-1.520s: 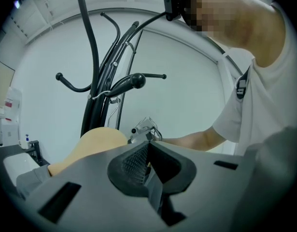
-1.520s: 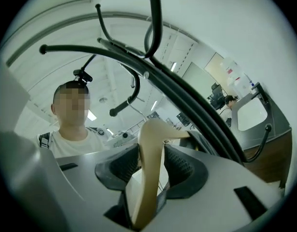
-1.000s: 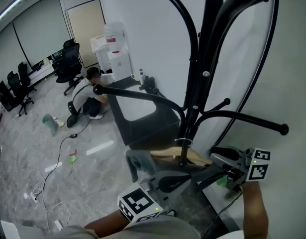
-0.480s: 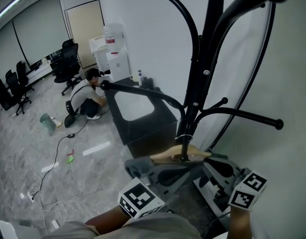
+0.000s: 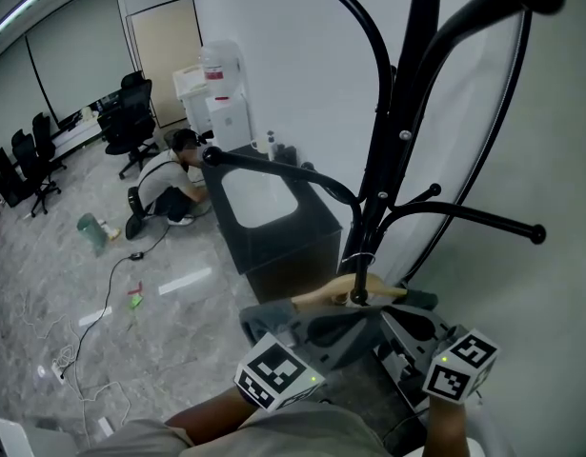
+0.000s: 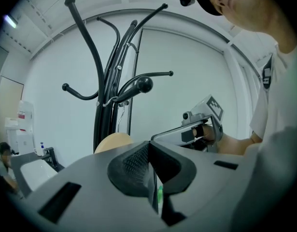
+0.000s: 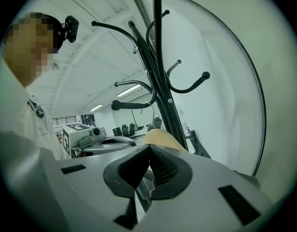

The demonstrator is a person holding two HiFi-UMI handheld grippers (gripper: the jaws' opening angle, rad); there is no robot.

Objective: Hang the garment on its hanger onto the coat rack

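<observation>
The left gripper (image 6: pixel 148 146) and the right gripper (image 7: pixel 149 148) are both pinching fully closed, with nothing plainly between the pads. Just beyond them the wooden hanger (image 5: pixel 348 294) is dangling, its hook seemingly over a low arm of the rack (image 5: pixel 407 93). Stiff and light, it is probably inviting a hold at its shoulders; the soft garment is not showing clearly.

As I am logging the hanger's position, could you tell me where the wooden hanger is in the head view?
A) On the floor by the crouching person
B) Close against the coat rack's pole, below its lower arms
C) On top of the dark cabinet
B: the wooden hanger shows right at the foot of the coat rack pole, beneath its lower arms.
</observation>
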